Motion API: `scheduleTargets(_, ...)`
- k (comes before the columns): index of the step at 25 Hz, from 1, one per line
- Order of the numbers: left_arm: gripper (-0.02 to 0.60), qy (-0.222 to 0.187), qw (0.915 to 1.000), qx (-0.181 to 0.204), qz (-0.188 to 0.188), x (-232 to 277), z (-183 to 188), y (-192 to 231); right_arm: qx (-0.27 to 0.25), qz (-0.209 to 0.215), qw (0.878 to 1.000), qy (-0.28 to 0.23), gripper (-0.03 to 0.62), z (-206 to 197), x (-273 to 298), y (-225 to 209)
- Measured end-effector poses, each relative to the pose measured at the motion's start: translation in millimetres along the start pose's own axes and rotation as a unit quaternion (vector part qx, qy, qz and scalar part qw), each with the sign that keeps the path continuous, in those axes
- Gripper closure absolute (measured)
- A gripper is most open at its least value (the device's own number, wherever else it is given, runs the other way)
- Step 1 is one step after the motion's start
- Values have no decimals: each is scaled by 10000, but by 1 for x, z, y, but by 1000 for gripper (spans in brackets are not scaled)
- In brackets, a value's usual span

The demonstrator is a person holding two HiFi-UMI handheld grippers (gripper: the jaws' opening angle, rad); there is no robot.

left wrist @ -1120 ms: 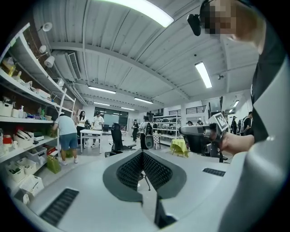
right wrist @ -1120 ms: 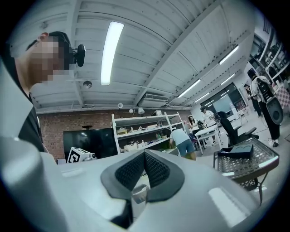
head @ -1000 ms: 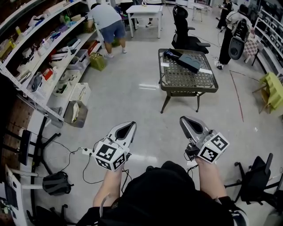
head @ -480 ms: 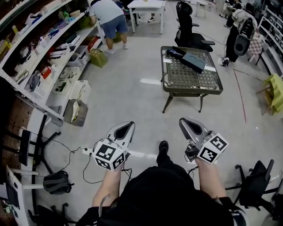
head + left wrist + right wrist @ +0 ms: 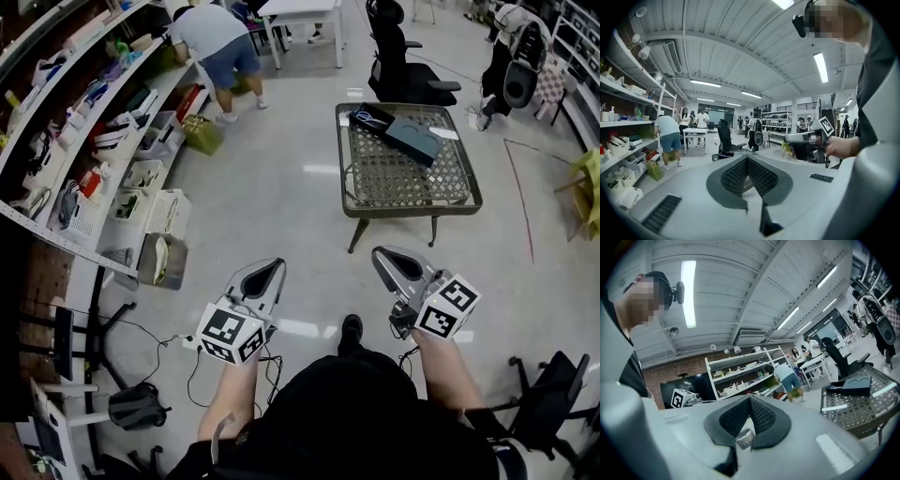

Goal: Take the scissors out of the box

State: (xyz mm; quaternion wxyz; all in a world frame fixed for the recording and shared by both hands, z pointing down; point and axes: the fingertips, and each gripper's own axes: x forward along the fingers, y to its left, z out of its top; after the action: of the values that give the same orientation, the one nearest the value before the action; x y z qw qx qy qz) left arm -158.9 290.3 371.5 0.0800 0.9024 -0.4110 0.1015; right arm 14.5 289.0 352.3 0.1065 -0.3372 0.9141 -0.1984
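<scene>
A low table with a mesh top stands ahead on the floor. At its far side lies an open black box with a small bluish shape inside, too small to make out as scissors. A grey-blue lid lies beside it. Both grippers are held in the air well short of the table. My left gripper is shut and empty, pads together. My right gripper is also shut with nothing in it. In the right gripper view the box is on the table at the right.
Long shelves with bins run along the left, and a person bends at them. A black office chair and a white table stand beyond the mesh table. Cables lie on the floor at the left, another chair at the right.
The view has moved forward across the floor: the mesh table and box are nearer and sit lower in the picture. Both grippers stay shut and keep their places in the view.
</scene>
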Motion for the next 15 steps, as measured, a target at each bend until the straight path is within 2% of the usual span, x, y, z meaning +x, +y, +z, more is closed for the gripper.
scheduleTargets(5, 577, 58, 9999, -82, 14, 49, 9, 17, 43, 83, 10000, 31, 585, 16, 16, -41)
scheduleTargets(9, 577, -47, 10000, 8, 18, 79, 29, 20, 33, 117, 9999, 23, 585, 30, 20, -70)
scheduleTargets(15, 577, -73, 10000, 40, 5, 103, 38, 30, 58, 131, 9998, -98, 583, 42, 27, -88)
